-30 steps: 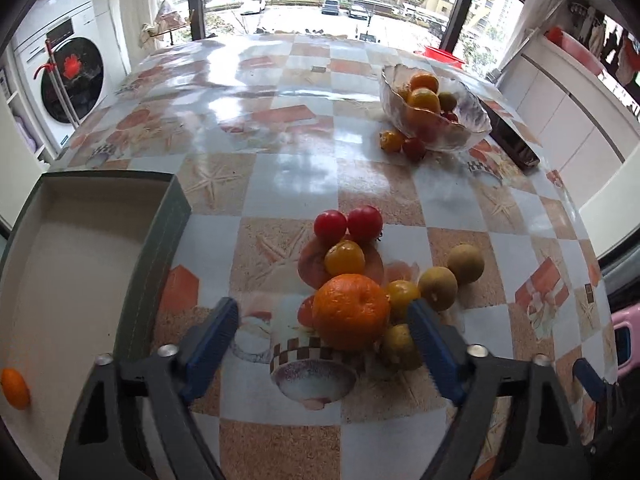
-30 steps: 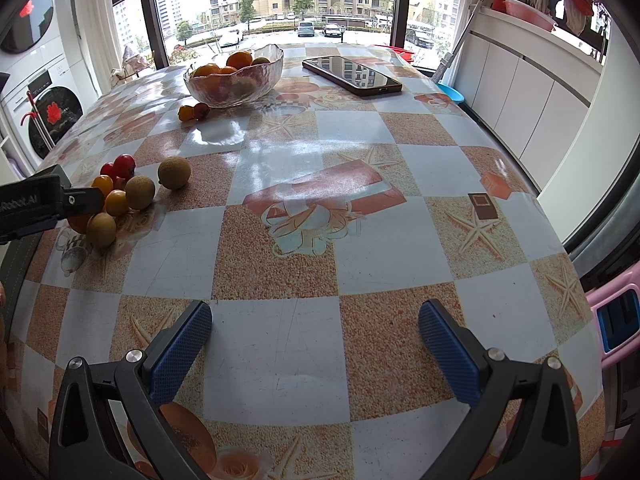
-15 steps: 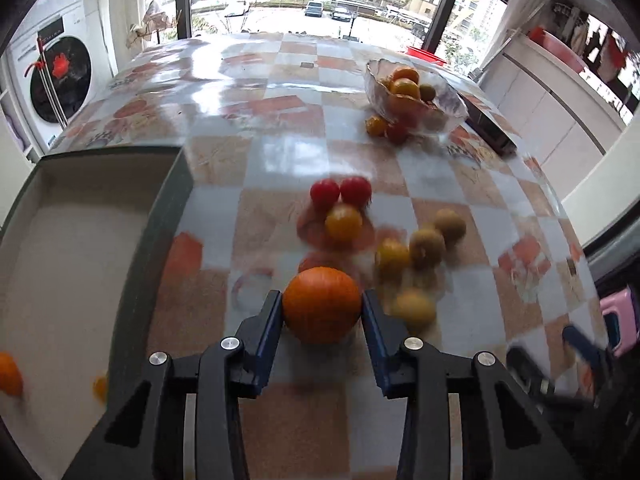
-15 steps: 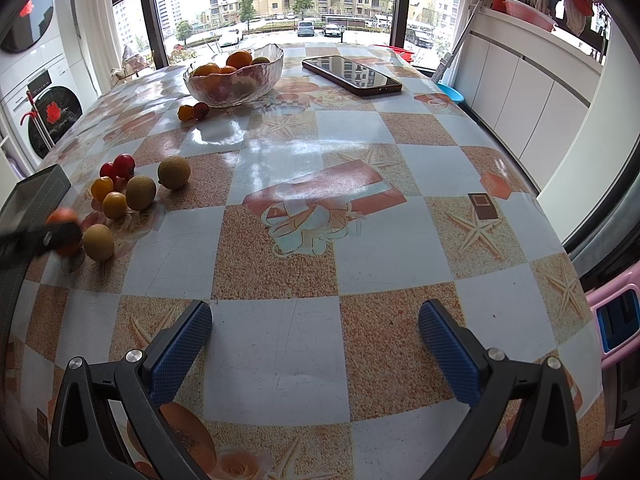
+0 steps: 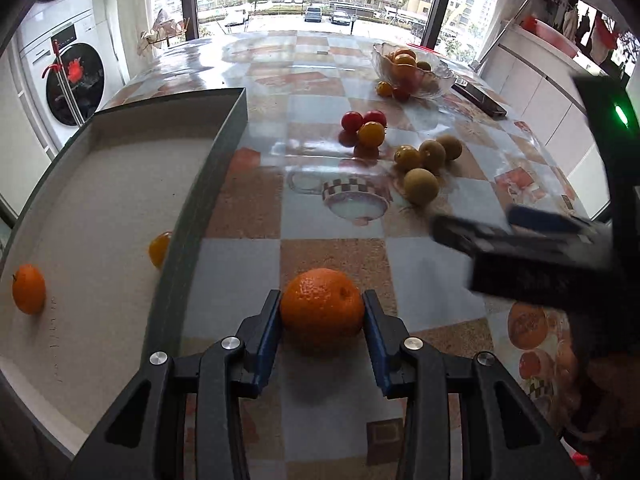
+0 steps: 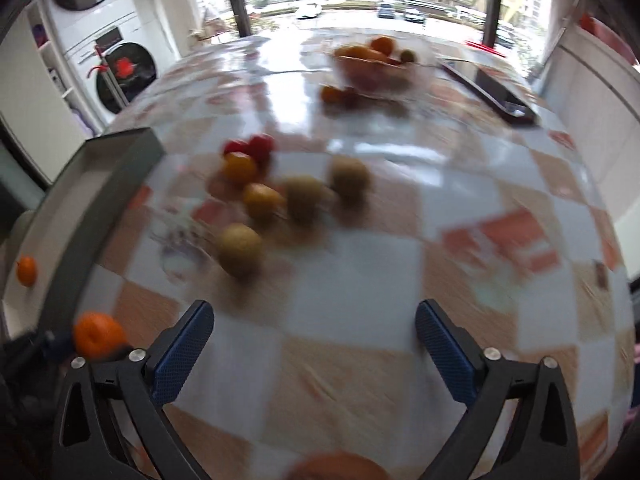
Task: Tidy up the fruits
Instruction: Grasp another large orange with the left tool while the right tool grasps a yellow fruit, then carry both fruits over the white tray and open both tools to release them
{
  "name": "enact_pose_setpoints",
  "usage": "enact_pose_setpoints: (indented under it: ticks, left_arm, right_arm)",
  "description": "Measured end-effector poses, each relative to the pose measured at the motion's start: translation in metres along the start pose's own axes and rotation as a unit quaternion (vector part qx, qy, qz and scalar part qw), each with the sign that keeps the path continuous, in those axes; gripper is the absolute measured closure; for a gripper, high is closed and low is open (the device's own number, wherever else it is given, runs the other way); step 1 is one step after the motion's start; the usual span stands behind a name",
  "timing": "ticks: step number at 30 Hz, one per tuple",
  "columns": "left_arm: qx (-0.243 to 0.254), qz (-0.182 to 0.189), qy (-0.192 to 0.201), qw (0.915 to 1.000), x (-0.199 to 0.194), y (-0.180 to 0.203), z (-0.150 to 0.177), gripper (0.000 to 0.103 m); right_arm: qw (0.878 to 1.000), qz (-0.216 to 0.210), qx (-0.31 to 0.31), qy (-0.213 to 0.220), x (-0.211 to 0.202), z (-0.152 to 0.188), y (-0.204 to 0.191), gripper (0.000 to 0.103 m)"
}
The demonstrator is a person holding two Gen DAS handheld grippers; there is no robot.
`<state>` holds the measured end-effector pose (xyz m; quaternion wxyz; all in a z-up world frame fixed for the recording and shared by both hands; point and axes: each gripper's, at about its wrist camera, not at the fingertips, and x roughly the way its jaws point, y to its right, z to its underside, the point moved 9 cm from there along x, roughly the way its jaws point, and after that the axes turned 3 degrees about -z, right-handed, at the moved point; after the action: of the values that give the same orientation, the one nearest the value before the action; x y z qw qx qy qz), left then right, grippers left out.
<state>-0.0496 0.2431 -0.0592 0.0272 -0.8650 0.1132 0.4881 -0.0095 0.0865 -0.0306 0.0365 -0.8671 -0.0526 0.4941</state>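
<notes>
My left gripper [image 5: 322,314] is shut on a large orange [image 5: 322,306] and holds it above the table, just right of a grey tray [image 5: 208,168]. The tray holds a small orange [image 5: 28,289] and a yellow fruit [image 5: 159,249]. A loose pile of red tomatoes [image 5: 363,119], yellow fruits [image 5: 407,158] and brown-green fruits [image 5: 420,186] lies on the table ahead. My right gripper [image 6: 314,340] is open and empty above the table, facing the blurred pile [image 6: 280,196]; it shows at the right of the left wrist view [image 5: 520,236].
A glass bowl [image 5: 412,68] of fruit stands at the far end, with two small fruits [image 5: 390,89] beside it. A dark phone [image 5: 482,98] lies right of the bowl. Washing machines [image 5: 68,76] stand to the left beyond the table edge.
My left gripper closed on the large orange and carried it back and left toward the tray. My right gripper swung left toward the fruit pile, blurring its view.
</notes>
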Motion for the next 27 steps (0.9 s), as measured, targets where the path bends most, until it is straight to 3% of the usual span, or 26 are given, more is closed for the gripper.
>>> enact_pose_setpoints:
  ticks: [2,5,7,9,15,21,27]
  left_arm:
    - [-0.002,0.001,0.000,1.0000,0.001,0.000,0.000,0.062]
    - [-0.001,-0.001,0.002,1.0000,0.000,-0.001,0.001,0.062]
    - [0.000,-0.002,0.004,1.0000,0.002,0.000,0.000,0.062]
    - [0.000,-0.003,0.006,1.0000,0.002,0.001,-0.001,0.062]
    - [-0.017,0.014,0.006,0.9997,-0.001,-0.004,-0.001,0.062]
    - [-0.025,0.024,0.015,0.9993,-0.009,-0.005,-0.002,0.062]
    - [-0.032,0.035,0.034,0.9983,-0.027,-0.007,-0.012,0.062]
  right_arm:
    - [1.000,-0.006,-0.003,0.000,0.005,-0.008,-0.009,0.011]
    - [1.000,-0.004,-0.018,0.005,0.010,-0.018,-0.020,0.029]
    - [1.000,-0.001,-0.030,0.007,0.012,-0.021,-0.028,0.056]
    - [0.999,-0.008,-0.040,0.008,0.012,-0.021,-0.036,0.074]
    - [0.999,-0.049,0.016,0.018,-0.005,-0.012,-0.017,0.074]
    - [0.998,-0.040,0.043,0.001,-0.022,0.011,0.012,0.074]
    - [0.998,-0.039,0.041,-0.002,-0.030,0.015,0.009,0.074]
